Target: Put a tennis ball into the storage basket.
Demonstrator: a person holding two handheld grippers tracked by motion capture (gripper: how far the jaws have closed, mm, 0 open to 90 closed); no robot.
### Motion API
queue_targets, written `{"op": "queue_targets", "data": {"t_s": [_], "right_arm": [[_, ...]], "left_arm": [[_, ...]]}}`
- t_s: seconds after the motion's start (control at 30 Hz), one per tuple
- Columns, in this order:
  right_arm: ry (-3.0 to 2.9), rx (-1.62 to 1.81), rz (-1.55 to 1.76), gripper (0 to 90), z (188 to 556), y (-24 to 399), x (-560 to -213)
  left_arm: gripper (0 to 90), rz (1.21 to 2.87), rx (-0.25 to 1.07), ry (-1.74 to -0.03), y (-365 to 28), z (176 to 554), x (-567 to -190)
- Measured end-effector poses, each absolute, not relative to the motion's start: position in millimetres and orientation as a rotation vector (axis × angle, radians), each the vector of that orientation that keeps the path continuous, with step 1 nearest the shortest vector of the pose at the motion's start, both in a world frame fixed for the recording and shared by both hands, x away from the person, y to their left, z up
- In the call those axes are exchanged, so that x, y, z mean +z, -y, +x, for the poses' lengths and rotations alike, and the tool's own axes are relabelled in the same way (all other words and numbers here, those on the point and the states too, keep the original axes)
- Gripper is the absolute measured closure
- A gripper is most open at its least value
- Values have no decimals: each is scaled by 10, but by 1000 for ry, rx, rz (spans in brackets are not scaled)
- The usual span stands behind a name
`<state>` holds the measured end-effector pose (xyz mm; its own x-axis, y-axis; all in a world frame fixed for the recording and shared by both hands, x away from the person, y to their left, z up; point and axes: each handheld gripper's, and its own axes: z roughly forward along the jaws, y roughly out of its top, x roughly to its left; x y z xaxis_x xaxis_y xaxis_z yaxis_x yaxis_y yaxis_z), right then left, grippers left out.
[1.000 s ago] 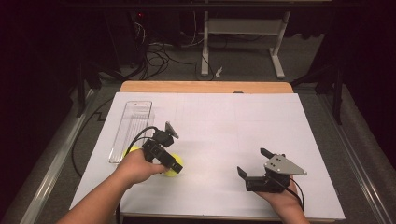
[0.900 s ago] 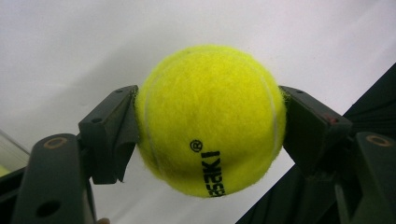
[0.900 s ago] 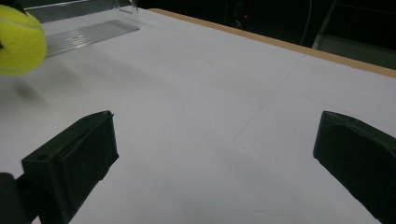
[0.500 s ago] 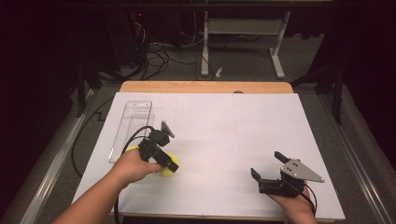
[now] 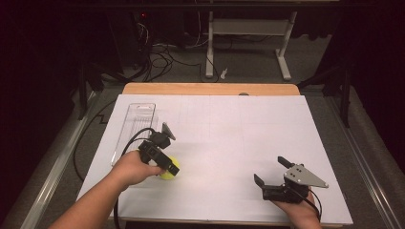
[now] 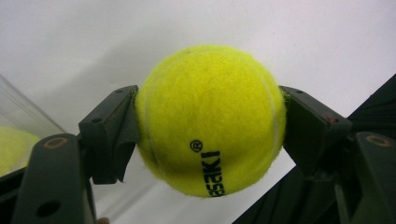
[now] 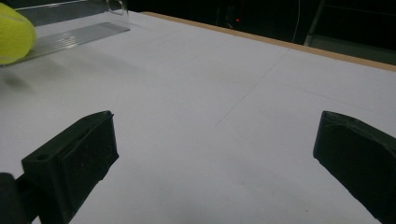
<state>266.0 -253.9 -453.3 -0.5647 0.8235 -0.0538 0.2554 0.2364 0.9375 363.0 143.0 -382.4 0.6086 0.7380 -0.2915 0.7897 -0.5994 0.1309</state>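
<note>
The tennis ball [image 6: 210, 119] is clamped between the left gripper [image 5: 165, 164]'s jaws, low over the white table [image 5: 229, 133] beside the clear tray [image 5: 136, 121]. The right gripper [image 5: 274, 179], jaws wide and empty, has been drawn back toward the near edge, leaving the ball to the left.

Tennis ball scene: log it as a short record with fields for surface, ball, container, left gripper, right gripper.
surface: white sheet over a wooden table
ball: yellow tennis ball, clamped between the left gripper's jaws
container: clear case lying near the sheet's left edge
left gripper: shut on the ball, beside the case
right gripper: jaws wide apart, nothing between them, near the sheet's front right
</note>
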Motion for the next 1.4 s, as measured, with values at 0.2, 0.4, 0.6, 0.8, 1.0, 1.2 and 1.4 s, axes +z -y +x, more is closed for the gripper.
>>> {"op": "queue_targets", "data": {"t_s": [0.2,0.4,0.6,0.8,1.0,1.2,1.4], "right_arm": [[-1954,1333,986,4,2652,2548,-4521],[-1952,1336,987,4,2656,2554,-4516],[-1953,1339,982,4,2654,2544,-4514],[-1956,1336,985,4,2656,2546,-4517],[-1957,1336,985,4,2658,2546,-4517],[-1956,1336,986,4,2659,2546,-4517],[-1955,1338,984,4,2658,2548,-4514]], "left_arm": [[266,2594,-307,-1260,-1482,3661,-3749],[266,2589,-285,-1269,-1554,3682,-3601],[266,2584,-273,-1282,-1631,3708,-3489],[267,2569,-278,-1300,-1712,3739,-3371],[267,2561,-260,-1317,-1782,3760,-3243],[267,2554,-238,-1336,-1861,3783,-3117],[267,2525,-215,-1377,-1995,3825,-3019]]}}
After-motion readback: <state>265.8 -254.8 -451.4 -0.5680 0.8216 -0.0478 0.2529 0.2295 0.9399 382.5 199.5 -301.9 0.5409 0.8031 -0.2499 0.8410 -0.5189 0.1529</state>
